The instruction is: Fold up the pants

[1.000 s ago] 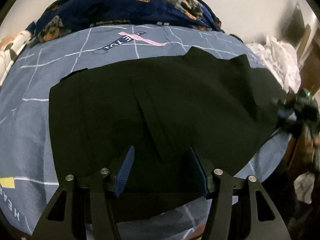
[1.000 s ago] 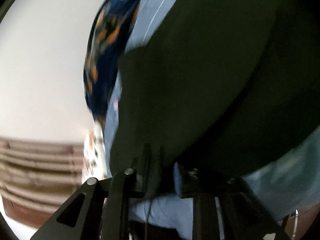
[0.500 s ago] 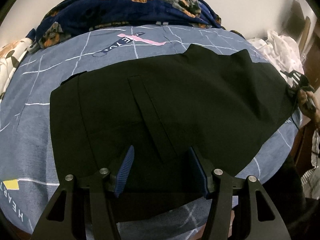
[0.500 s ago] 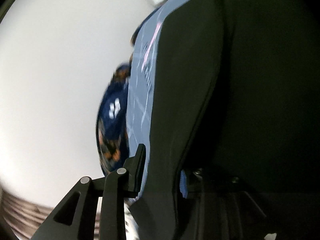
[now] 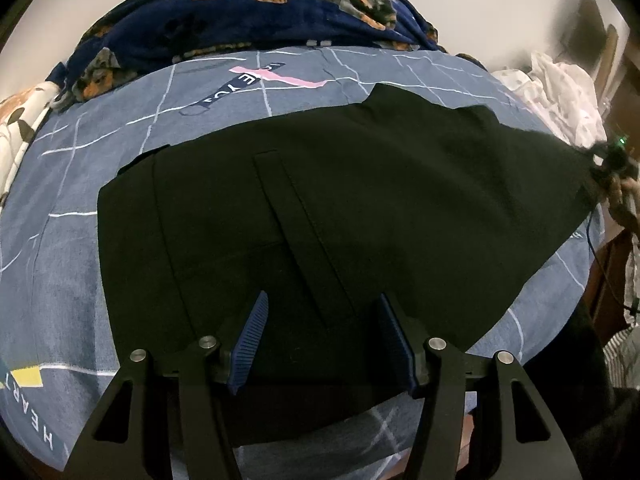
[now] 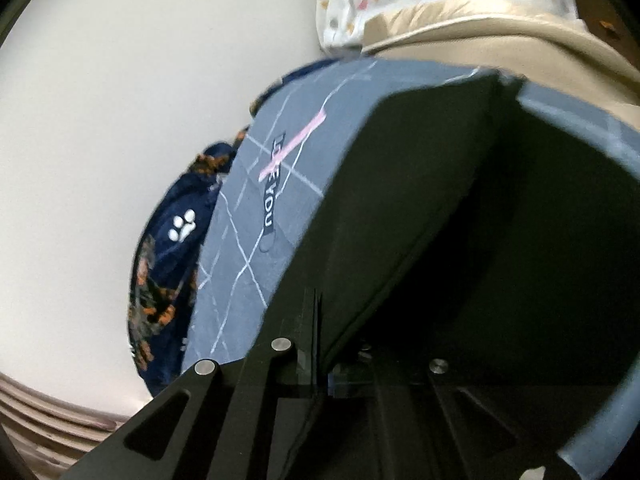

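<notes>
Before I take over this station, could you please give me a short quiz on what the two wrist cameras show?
1. True or false: the left gripper stands with its jaws apart over the black pants.
2. What is the right gripper shut on? A: a white pillow. B: the edge of the pants. C: nothing.
3. What lies heaped at the far end of the blue bedsheet, by the wall?

Key
1. True.
2. B. Its jaws have just closed with the black cloth between them.
3. The navy blanket with a dog print.
</notes>
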Available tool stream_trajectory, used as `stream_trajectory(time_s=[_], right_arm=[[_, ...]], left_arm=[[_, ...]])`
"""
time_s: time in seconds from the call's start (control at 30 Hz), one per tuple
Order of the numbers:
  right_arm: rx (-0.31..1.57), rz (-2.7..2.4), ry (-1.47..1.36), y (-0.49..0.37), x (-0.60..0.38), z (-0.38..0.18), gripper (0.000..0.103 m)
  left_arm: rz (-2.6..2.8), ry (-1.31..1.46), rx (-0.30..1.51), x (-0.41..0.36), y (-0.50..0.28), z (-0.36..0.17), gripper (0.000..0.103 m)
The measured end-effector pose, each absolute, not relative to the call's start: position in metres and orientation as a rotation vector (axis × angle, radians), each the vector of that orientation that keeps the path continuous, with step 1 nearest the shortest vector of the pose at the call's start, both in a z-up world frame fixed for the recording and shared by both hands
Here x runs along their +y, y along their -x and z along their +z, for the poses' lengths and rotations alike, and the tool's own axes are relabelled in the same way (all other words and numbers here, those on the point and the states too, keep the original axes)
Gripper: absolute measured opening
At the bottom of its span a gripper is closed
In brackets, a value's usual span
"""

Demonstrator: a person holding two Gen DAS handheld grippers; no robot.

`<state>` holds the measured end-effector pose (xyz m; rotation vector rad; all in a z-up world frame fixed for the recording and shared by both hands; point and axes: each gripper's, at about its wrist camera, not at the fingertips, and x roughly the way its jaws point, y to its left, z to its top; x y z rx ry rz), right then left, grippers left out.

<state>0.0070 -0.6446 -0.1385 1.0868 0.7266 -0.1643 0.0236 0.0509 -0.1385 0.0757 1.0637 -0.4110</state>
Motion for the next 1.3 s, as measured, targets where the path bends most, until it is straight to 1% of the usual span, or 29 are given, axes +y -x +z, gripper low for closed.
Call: stream_trajectory(time_s=[0.17,0.27,0.33,0.63,0.83,1.0,1.13,1.2,1.3], right_arm=[[0.737,-0.204,-1.092,0.036,-0.657,-0.146,0.004],[0.744,-0.245,-1.146,0.060,-0.668,-0.166,0.004],[0.719,-0.249,-1.196,0.072,-0.671,-0.178,0.002],[0.651,-0.230,-1.239,0.082,-0.676,-0.187,0.002],[0.646,-0.251,-1.199,0.085,-0.678,-0.183,0.002],[0.593,-0.206,-1.298,0.095,-0.684,-0.194,0.001],[0.500,-0.198,-1.412,0.117,-0.696,-0.206,0.002],[0.512,-0.196,-1.384,0.119,-0.698,-0.203,0.002],[0.575,-0.238,-1.262,0.112,-0.693,-0.185,0.002]], left_arm=[[-0.431,-0.081,1.055,0.052,-0.022,-0.139,0.058],[-0.445,-0.080,1.052,0.054,-0.022,-0.139,0.058],[-0.455,-0.081,1.052,0.055,-0.022,-0.140,0.058],[-0.473,-0.092,1.053,0.056,-0.021,-0.139,0.058],[-0.497,-0.095,1.064,0.058,-0.023,-0.138,0.058],[-0.506,-0.096,1.061,0.059,-0.023,-0.138,0.058],[-0.508,-0.098,1.063,0.059,-0.023,-0.138,0.058],[-0.509,-0.098,1.064,0.059,-0.023,-0.139,0.058],[-0.508,-0.105,1.067,0.058,-0.022,-0.138,0.058]])
